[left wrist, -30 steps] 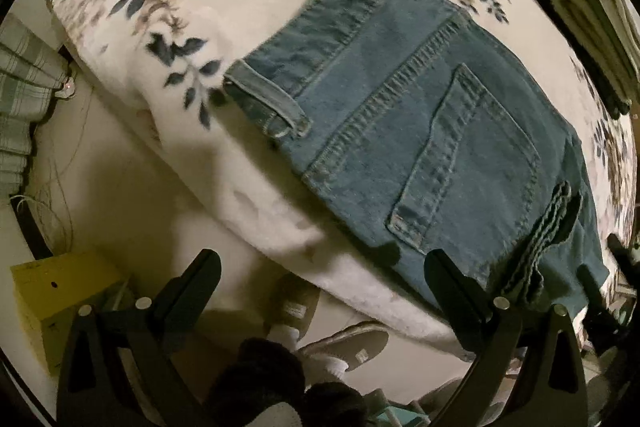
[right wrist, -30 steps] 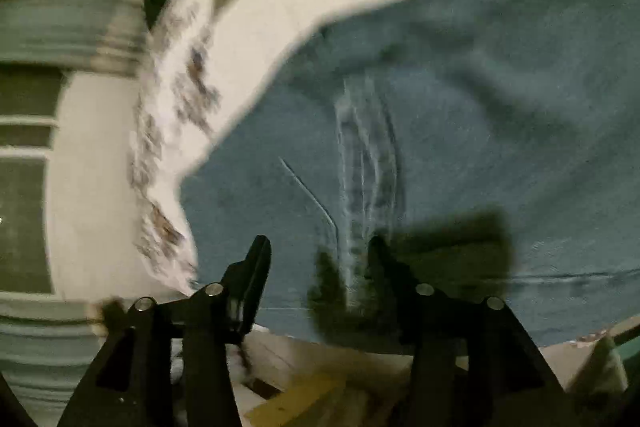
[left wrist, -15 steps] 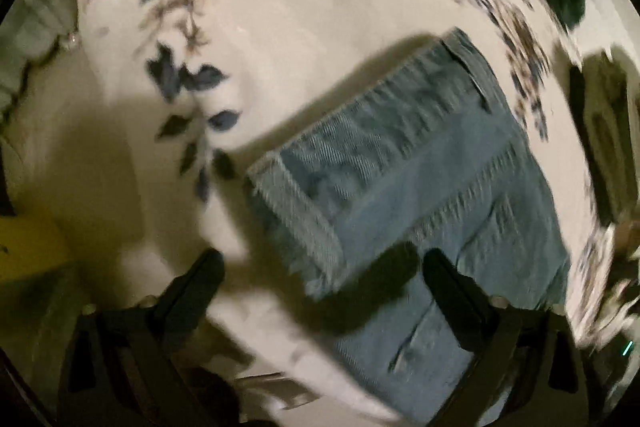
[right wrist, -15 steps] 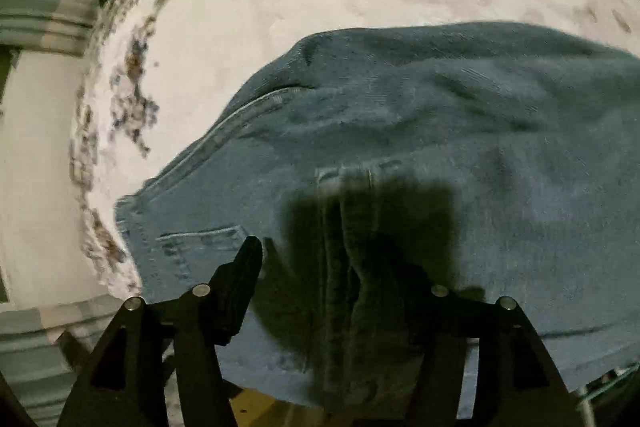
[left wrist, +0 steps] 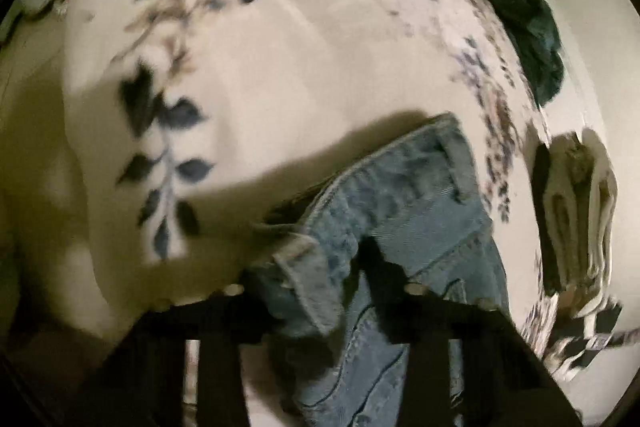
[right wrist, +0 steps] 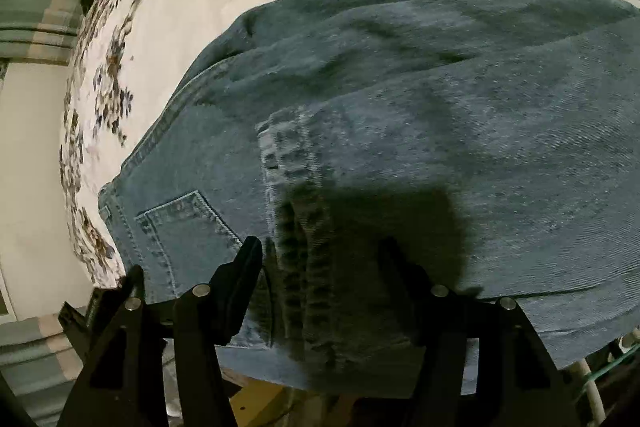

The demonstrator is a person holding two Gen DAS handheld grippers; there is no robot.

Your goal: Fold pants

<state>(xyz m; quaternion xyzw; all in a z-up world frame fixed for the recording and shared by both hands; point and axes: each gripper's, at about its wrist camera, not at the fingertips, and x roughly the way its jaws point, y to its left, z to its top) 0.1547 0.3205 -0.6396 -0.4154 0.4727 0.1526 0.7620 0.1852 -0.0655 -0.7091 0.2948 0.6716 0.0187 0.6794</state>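
Observation:
Blue denim pants [right wrist: 440, 131] lie folded on a white floral bedspread [left wrist: 304, 67]. In the left wrist view my left gripper [left wrist: 312, 287] is shut on the pants' waistband corner [left wrist: 316, 267], which is lifted off the bed and bunched between the fingers. In the right wrist view my right gripper [right wrist: 320, 267] has its fingers around the thick hem seam [right wrist: 296, 227] at the near edge of the pants; the fingers stand apart with the fabric between them. A back pocket [right wrist: 184, 227] shows at lower left.
A dark green garment [left wrist: 528, 27] lies at the bed's far edge. A stack of folded light clothes [left wrist: 576, 211] sits to the right of the pants. A striped curtain [right wrist: 36, 7] hangs left, beyond the bed's edge.
My left gripper has moved in to the waistband corner and shut on it, lifting it. My right gripper has moved closer along the hem seam and stays around it.

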